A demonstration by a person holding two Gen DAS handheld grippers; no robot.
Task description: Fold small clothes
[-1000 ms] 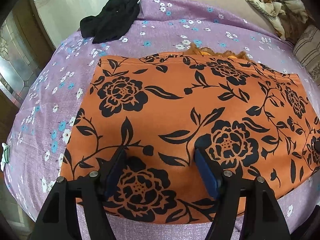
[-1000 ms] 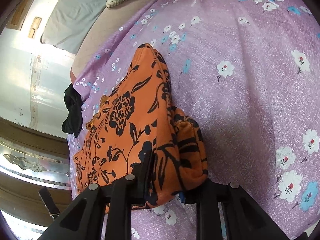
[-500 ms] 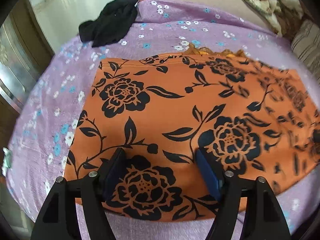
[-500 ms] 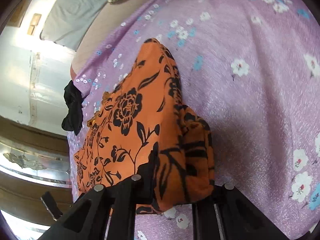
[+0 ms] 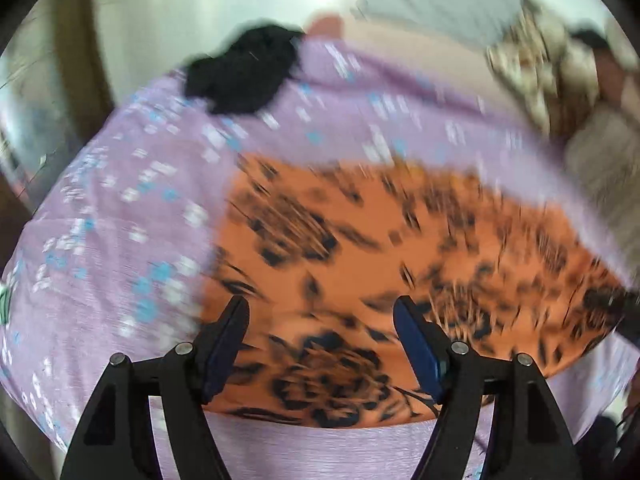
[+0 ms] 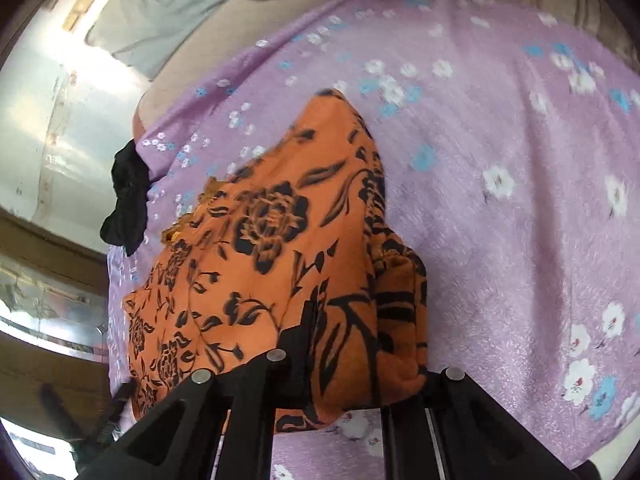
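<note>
Lilac flowered bedsheet (image 5: 120,208) covers a bed, with a black garment (image 5: 244,76) at 11 o'clock. Centre lies the orange floral cloth (image 5: 360,248), spread flat though blurred. Left gripper (image 5: 320,344) hovers over its near edge, jaws wide apart, holding nothing. At 3 o'clock, right gripper (image 6: 360,364) pinches a bunched corner (image 6: 396,320). With one side unheld, the fold could drag crooked or the bunch could slip free.
</note>
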